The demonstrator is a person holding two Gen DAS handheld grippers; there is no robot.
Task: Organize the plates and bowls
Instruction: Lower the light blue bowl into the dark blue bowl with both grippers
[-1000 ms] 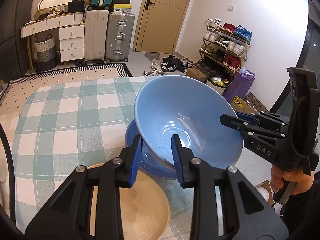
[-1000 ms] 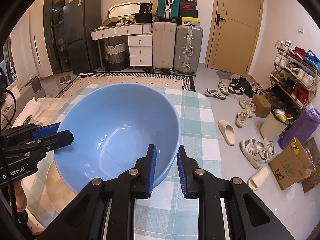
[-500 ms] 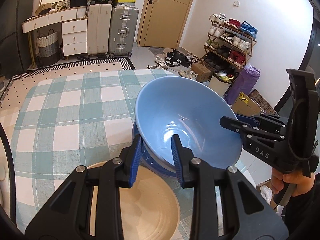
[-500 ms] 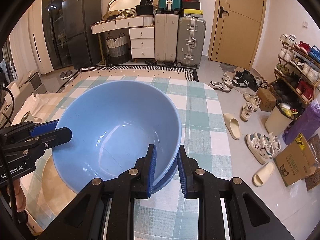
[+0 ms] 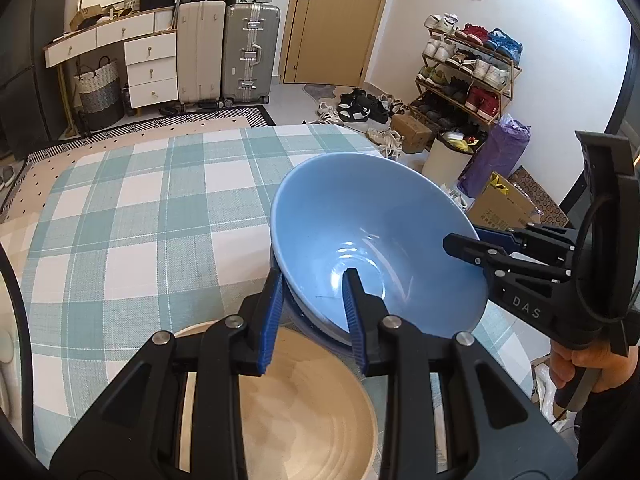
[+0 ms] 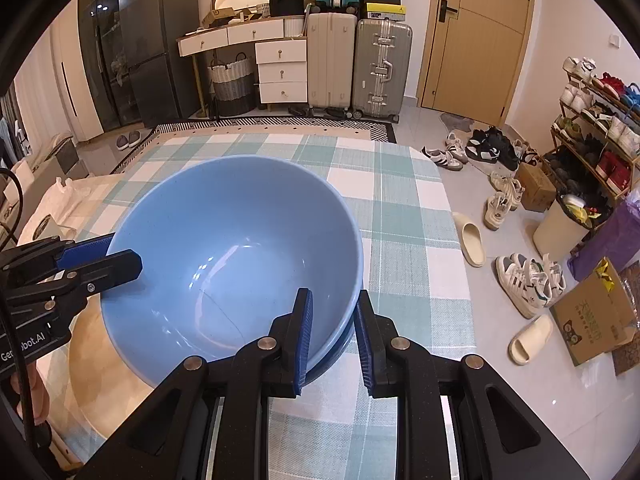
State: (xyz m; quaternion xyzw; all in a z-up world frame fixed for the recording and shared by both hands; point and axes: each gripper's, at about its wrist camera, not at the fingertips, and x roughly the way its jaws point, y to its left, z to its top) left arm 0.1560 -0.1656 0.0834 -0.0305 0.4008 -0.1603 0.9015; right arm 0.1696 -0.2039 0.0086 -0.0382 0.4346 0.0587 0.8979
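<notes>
blue bowl (image 5: 372, 240) pinched at rim, left gripper (image 5: 312, 316) near side, right gripper (image 6: 332, 336) opposite | both fingers clamped on wall | nesting onto second blue bowl (image 6: 340, 340) beneath, table (image 5: 140, 216) | rigid, glazed, likely slippery, breakable | beige plate (image 5: 312, 412) below left fingers

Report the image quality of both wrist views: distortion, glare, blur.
Left wrist view: strong fisheye bending with dark corner vignette; white glare streaks inside the blue bowl; the left gripper sharp, no motion blur. Right wrist view: same curved distortion, door and fridge bowed; softer highlights in the blue bowl; the right gripper crisp; the checked tablecloth evenly lit.
</notes>
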